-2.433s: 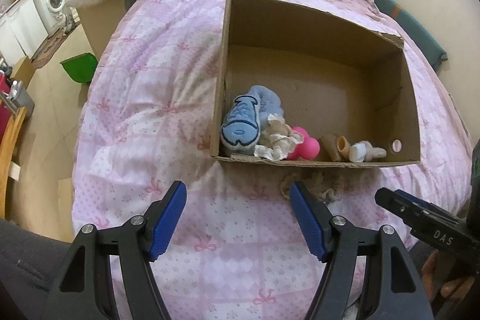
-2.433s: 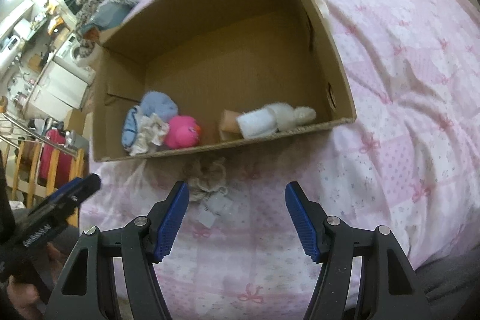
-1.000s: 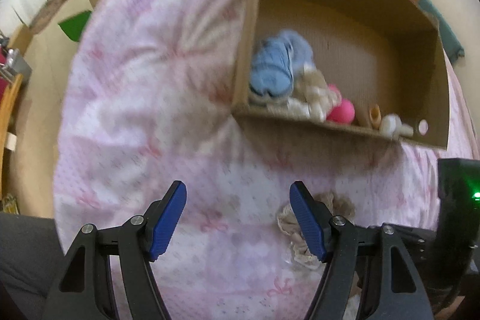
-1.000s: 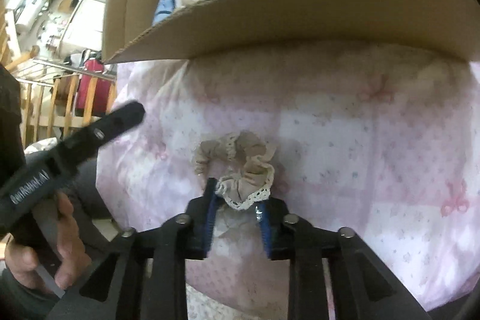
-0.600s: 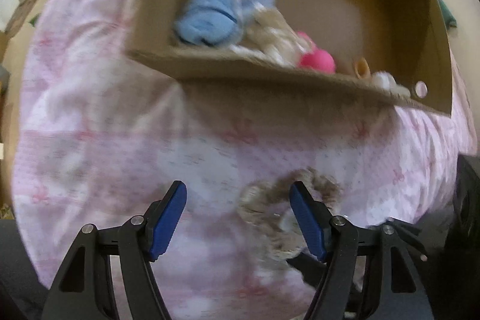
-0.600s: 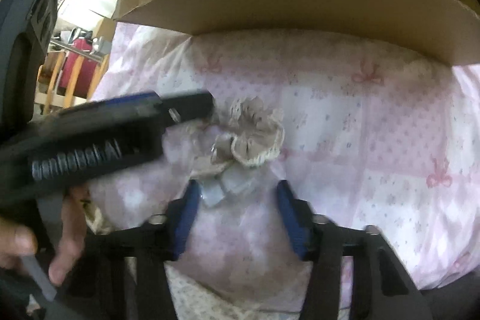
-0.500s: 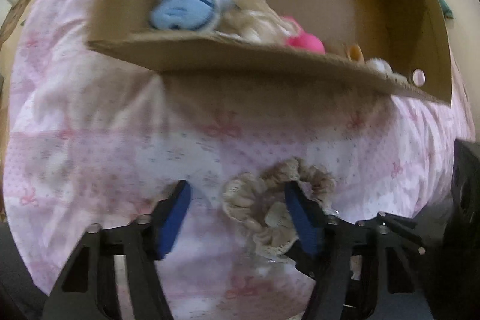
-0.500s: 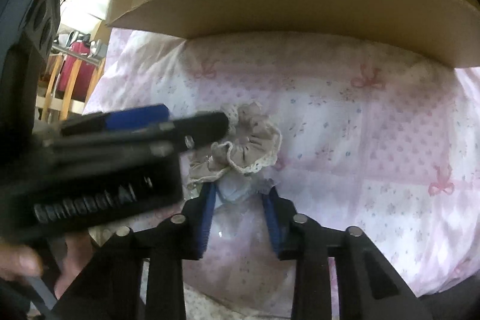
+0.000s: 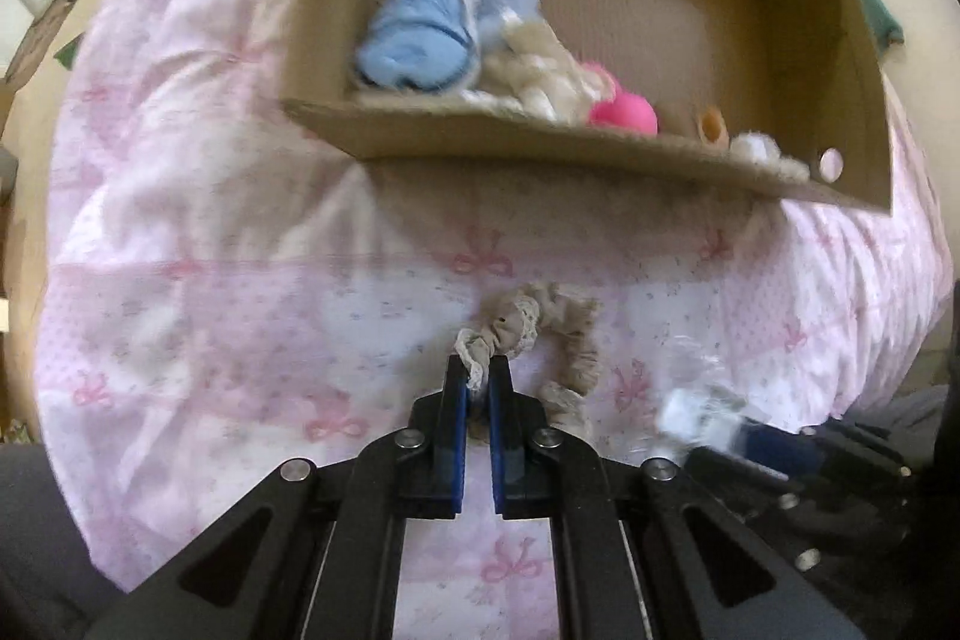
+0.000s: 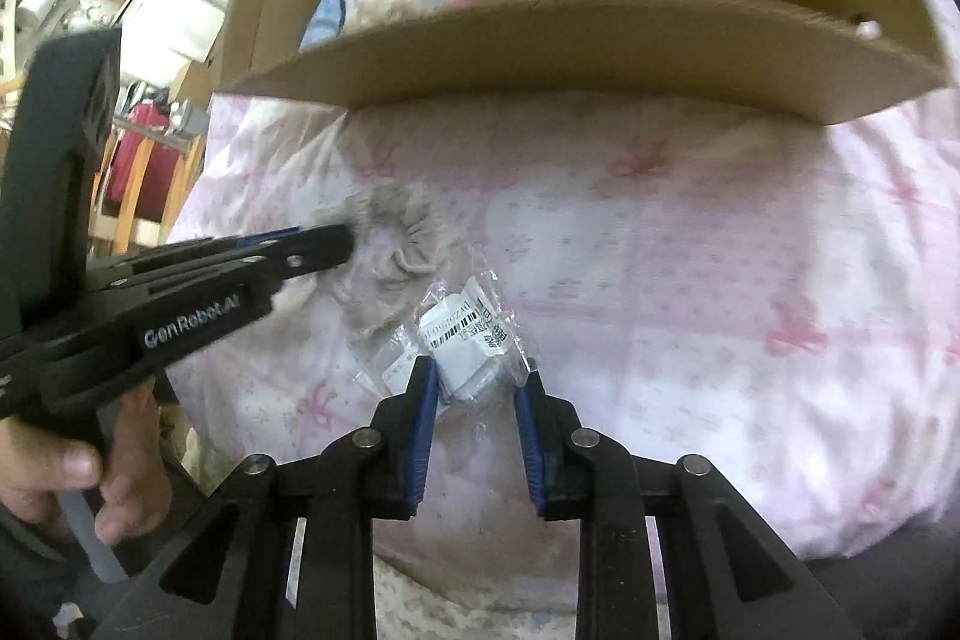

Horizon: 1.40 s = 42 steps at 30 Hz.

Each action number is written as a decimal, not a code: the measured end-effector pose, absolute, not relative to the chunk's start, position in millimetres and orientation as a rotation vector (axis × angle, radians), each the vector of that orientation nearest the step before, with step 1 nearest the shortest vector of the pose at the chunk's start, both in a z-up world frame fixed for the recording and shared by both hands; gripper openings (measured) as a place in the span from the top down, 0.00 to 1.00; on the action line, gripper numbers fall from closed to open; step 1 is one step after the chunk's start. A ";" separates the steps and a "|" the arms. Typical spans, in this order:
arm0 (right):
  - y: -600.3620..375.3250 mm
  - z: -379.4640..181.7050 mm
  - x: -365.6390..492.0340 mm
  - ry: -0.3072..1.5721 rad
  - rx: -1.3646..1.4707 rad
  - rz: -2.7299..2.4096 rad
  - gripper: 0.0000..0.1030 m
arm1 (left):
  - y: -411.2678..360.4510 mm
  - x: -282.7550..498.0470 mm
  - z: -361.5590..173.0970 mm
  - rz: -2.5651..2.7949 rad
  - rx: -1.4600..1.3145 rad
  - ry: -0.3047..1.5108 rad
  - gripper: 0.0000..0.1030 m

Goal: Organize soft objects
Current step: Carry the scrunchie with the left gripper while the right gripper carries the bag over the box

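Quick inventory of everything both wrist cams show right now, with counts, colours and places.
scrunchie: 1, beige with lace trim, on the bedspread in front of the box, pinched at one edge by the left gripper
clear packet: 1, transparent with a white barcode label, between the right gripper's pads
cardboard box: 1, brown, open, on the bedspread
blue soft toy: 1, light blue, in the box at left
cream plush: 1, beside the blue toy
pink toy: 1, in the box
bedspread: 1, pink with bows
left gripper: shut on the scrunchie
right gripper: closing on the packet
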State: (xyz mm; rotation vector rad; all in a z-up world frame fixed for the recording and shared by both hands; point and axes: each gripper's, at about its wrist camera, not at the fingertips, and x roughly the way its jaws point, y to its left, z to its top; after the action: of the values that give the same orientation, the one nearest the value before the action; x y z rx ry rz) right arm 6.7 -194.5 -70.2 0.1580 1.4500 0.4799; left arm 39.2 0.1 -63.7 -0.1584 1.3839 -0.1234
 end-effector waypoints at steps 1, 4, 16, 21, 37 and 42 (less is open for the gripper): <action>-200.4 -63.0 4.9 1.436 0.168 0.473 0.74 | 3.1 35.4 -53.9 -0.123 -0.161 1.360 0.94; -214.0 -42.2 1.7 1.380 0.211 0.476 0.74 | 16.3 28.0 -26.5 -0.147 -0.216 1.304 0.94; -252.1 48.8 51.2 1.059 0.296 0.460 0.74 | 15.6 84.2 91.9 -0.057 -0.159 1.006 0.94; -261.5 62.3 94.2 1.001 0.289 0.436 0.74 | -10.4 117.1 79.8 -0.009 -0.092 0.999 0.94; -250.6 14.1 139.6 1.073 0.318 0.413 0.74 | -38.8 159.3 27.2 0.129 0.023 1.068 0.94; -243.3 11.3 144.1 1.084 0.313 0.433 0.74 | -39.0 164.5 17.2 0.151 0.013 1.118 0.94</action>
State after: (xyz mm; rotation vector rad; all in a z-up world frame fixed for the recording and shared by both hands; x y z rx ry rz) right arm 144.1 -243.3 11.3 0.3130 1.0844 0.4329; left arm 164.5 -39.0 17.2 0.0134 1.1183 0.1509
